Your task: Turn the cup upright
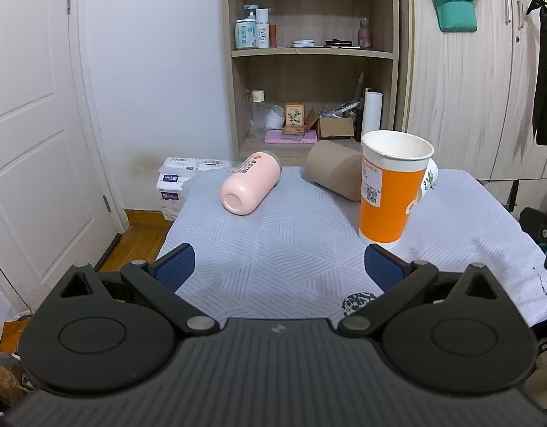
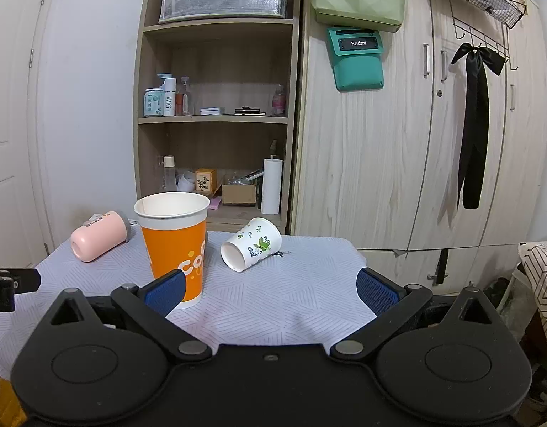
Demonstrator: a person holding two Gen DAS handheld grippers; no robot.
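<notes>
The left gripper point(image 1: 280, 267) hangs low over the near part of the bench point(image 1: 280, 249), level and pointed toward the shelf point(image 1: 311, 53), its blue-padded fingers point(image 1: 175, 267) spread wide with nothing between them. The right gripper point(image 2: 271, 290) sits in a like pose, level above the cloth-covered bench point(image 2: 302, 295), fingers point(image 2: 375, 293) also wide apart and empty; its left finger overlaps the foot of the orange cup point(image 2: 175, 245) in that view, though contact cannot be told.

The orange cup point(image 1: 391, 188) stands upright, mouth up, just ahead of the left gripper's right finger. The pink cup point(image 1: 250, 186) lies on its side at the far left of the bench. A brown cup point(image 1: 335, 170) lies on its side behind the orange one. The white cup point(image 2: 252, 243) with green leaf print lies on its side, mouth toward the camera, right of the orange cup.
</notes>
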